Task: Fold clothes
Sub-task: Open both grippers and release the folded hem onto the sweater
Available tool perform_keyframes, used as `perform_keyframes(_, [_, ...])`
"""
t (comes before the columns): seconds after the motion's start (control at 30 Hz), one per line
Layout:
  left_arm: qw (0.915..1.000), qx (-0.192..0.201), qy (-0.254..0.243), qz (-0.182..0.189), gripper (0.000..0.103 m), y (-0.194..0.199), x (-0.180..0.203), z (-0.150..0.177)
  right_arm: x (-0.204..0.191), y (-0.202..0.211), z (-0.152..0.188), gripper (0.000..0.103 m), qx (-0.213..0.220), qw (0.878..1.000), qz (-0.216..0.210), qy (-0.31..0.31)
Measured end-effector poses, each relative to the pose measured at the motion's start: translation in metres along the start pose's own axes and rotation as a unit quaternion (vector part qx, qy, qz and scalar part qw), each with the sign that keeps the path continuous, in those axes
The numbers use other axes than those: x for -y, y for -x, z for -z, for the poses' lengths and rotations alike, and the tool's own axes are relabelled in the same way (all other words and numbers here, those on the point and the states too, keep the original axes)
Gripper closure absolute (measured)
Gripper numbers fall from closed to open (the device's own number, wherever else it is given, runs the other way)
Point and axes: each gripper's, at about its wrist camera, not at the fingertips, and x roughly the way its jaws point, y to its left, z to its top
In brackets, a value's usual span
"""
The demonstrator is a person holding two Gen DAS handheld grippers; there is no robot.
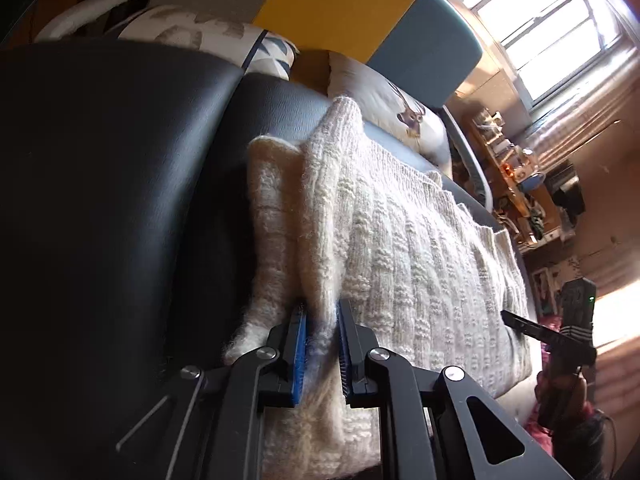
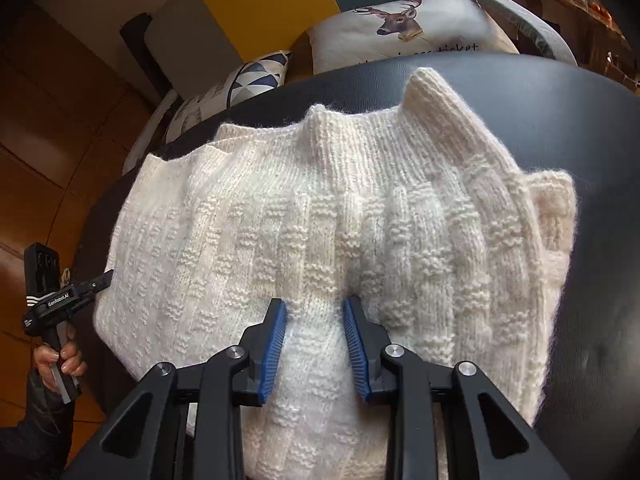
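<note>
A cream cable-knit sweater (image 2: 320,200) lies in a folded bundle on a black leather seat (image 2: 580,120). In the right wrist view my right gripper (image 2: 315,302) holds a puckered bulge of the near edge between its blue pads. My left gripper (image 2: 105,276) shows small at the bundle's left edge, with a hand (image 2: 60,356) on its handle. In the left wrist view my left gripper (image 1: 322,308) pinches a standing fold of the sweater (image 1: 400,240), and a sleeve hangs beside it. My right gripper (image 1: 508,315) touches the far side of the bundle.
A deer-print cushion (image 2: 400,28) and a cushion with blue triangles (image 2: 256,76) lie behind the seat (image 1: 100,160). Yellow and blue padded panels stand further back. A cluttered shelf (image 1: 512,168) and a bright window (image 1: 540,20) are off to the right.
</note>
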Motion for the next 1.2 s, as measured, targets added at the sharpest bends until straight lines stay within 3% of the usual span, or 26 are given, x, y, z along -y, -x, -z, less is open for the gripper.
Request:
perform_keyframes(0.07, [0.9998,-0.001,0.013,0.014,0.089,0.015,-0.007,0.025,0.001,0.012,0.027,0.074,0.006,1.000,-0.014,-0.016])
perform_keyframes(0.2, [0.9999,0.013,0.001,-0.005,0.089,0.051,-0.008,0.067,-0.010,0.029,0.074,0.074,0.007,0.999,-0.041,-0.028])
perform_keyframes(0.3, [0.9955,0.061,-0.037,-0.062,0.089,0.086,0.005,0.075,-0.029,0.041,0.089,0.072,0.013,1.000,-0.025,-0.002])
perform_keyframes(0.37, [0.9921,0.073,-0.085,-0.056,0.088,0.093,0.030,0.065,-0.041,0.051,0.081,0.072,0.032,0.999,-0.008,0.019])
perform_keyframes(0.47, [0.9821,0.086,-0.164,-0.034,0.076,0.097,0.072,0.047,-0.059,0.065,0.068,0.072,0.062,0.997,0.019,0.051])
perform_keyframes(0.53, [0.9735,0.066,-0.218,-0.019,0.074,0.075,0.104,0.035,-0.059,0.065,0.055,0.071,0.073,0.996,0.028,0.045])
perform_keyframes(0.63, [0.9686,-0.013,-0.248,0.014,0.074,0.016,0.137,0.018,-0.051,0.054,0.043,0.071,0.069,0.995,0.060,0.035])
perform_keyframes(0.8, [0.9654,-0.124,-0.228,0.025,0.074,-0.059,0.150,0.005,-0.039,0.028,0.032,0.071,0.049,0.992,0.116,0.028])
perform_keyframes(0.9, [0.9630,-0.161,-0.216,0.014,0.074,-0.084,0.150,0.002,-0.030,0.017,0.034,0.070,0.043,0.993,0.111,0.017])
perform_keyframes(0.93, [0.9622,-0.161,-0.220,0.002,0.075,-0.089,0.150,0.004,-0.028,0.015,0.035,0.070,0.045,0.993,0.109,0.014])
perform_keyframes(0.97, [0.9619,-0.156,-0.224,-0.013,0.090,-0.093,0.149,0.006,-0.027,0.013,0.036,0.070,0.048,0.993,0.109,0.014])
perform_keyframes(1.0, [0.9629,-0.146,-0.226,-0.019,0.099,-0.092,0.149,0.009,-0.026,0.013,0.036,0.070,0.051,0.993,0.109,0.015])
perform_keyframes(1.2, [0.9765,-0.038,-0.211,-0.024,0.103,-0.064,0.152,0.005,-0.033,0.023,0.030,0.071,0.093,0.988,0.121,0.022])
